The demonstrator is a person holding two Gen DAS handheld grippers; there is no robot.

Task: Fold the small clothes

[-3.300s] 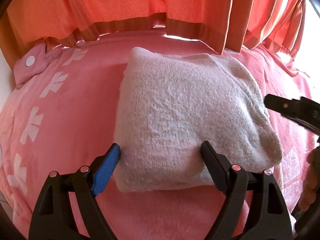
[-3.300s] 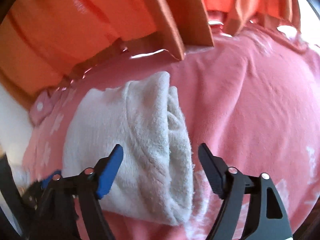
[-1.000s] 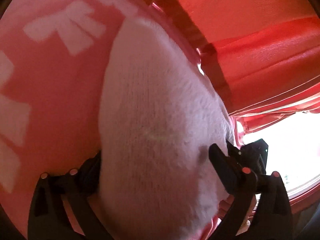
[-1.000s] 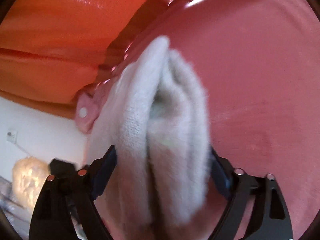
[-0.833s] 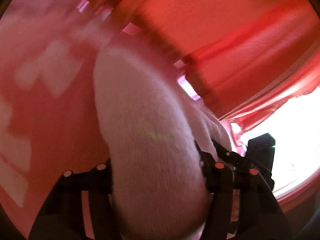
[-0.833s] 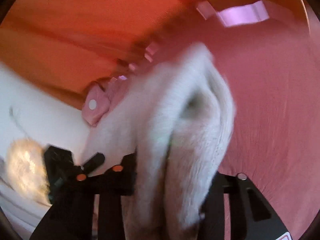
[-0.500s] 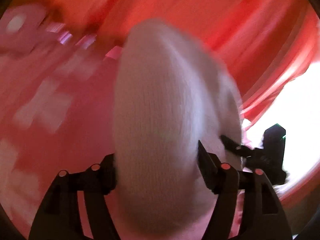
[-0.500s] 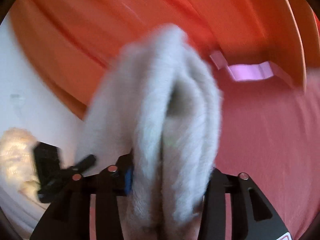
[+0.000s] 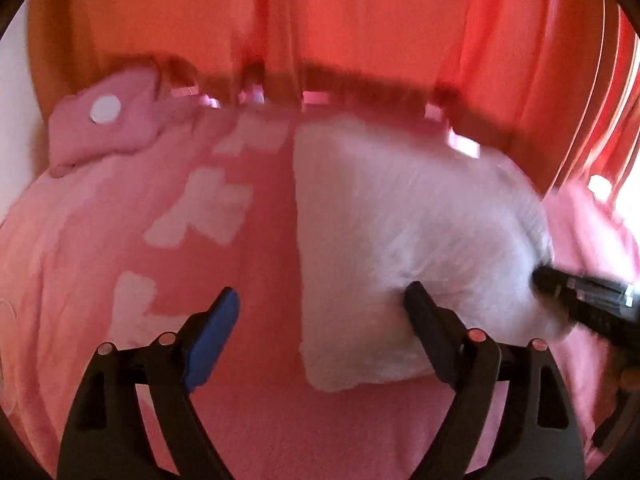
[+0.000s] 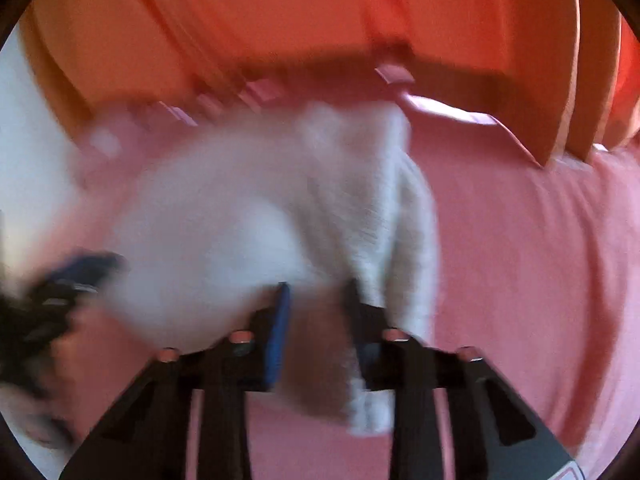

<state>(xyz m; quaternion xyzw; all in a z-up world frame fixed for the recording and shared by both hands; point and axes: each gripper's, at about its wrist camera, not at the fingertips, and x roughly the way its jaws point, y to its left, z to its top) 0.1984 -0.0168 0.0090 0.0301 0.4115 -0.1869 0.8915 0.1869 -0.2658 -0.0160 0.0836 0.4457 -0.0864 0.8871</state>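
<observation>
A folded white fluffy garment (image 9: 400,232) lies on the pink bedspread (image 9: 120,240). My left gripper (image 9: 320,312) is open and empty; its right finger rests against the garment's near left part. The right gripper shows at the right edge (image 9: 580,304) against the garment's right end. In the blurred right wrist view, my right gripper (image 10: 316,304) is shut on a fold at the garment's (image 10: 280,216) near edge. The left gripper (image 10: 60,280) is a dark blur at the left.
Orange curtains (image 9: 360,20) hang behind the bed and reach down to the bedspread's far edge. A pink pillow corner with a white dot (image 9: 106,120) lies at the far left. A white wall (image 10: 24,160) is at the left.
Both grippers carried the garment up and set it back down on the bedspread. My left gripper has opened and let go; my right gripper still grips it.
</observation>
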